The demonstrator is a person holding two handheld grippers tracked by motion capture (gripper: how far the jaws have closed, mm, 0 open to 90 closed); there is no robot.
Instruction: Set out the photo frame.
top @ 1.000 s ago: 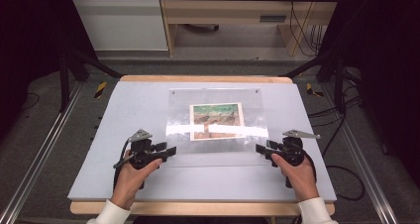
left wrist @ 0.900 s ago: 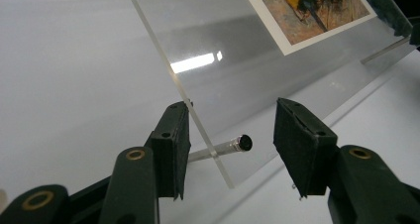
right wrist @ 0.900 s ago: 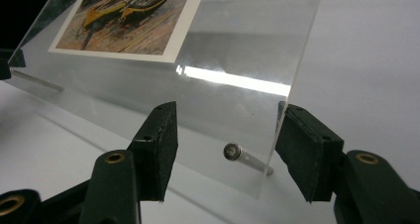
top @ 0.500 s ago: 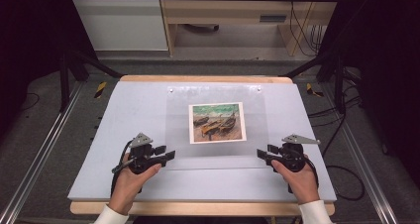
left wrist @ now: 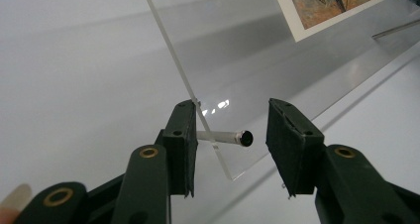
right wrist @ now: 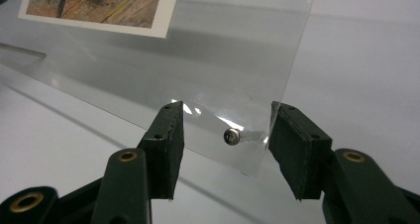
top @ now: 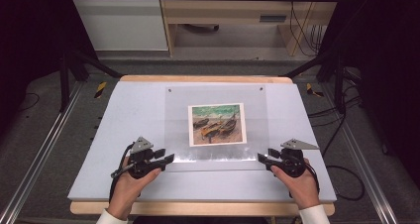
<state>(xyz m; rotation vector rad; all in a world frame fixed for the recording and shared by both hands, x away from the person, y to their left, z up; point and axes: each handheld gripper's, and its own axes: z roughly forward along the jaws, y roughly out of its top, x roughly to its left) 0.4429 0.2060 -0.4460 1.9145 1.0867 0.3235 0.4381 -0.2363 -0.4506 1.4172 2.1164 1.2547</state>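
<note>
The clear sheet (top: 216,130) lies mid-table (top: 138,110) over a print (top: 217,124). The left gripper (top: 168,159) and right gripper (top: 261,158) sit spread at its two near corners, each straddling a standoff (left wrist: 224,136) without pinching.

Each hand wears a white cuff at the wrist and carries a black gripper: the left gripper (top: 168,158) and the right gripper (top: 261,158). Both bear a grey three-cornered plate on top, and a black cable trails from each. Up close the jaws are dark and blocky, with brass-ringed pivots and small screw holes.
</note>
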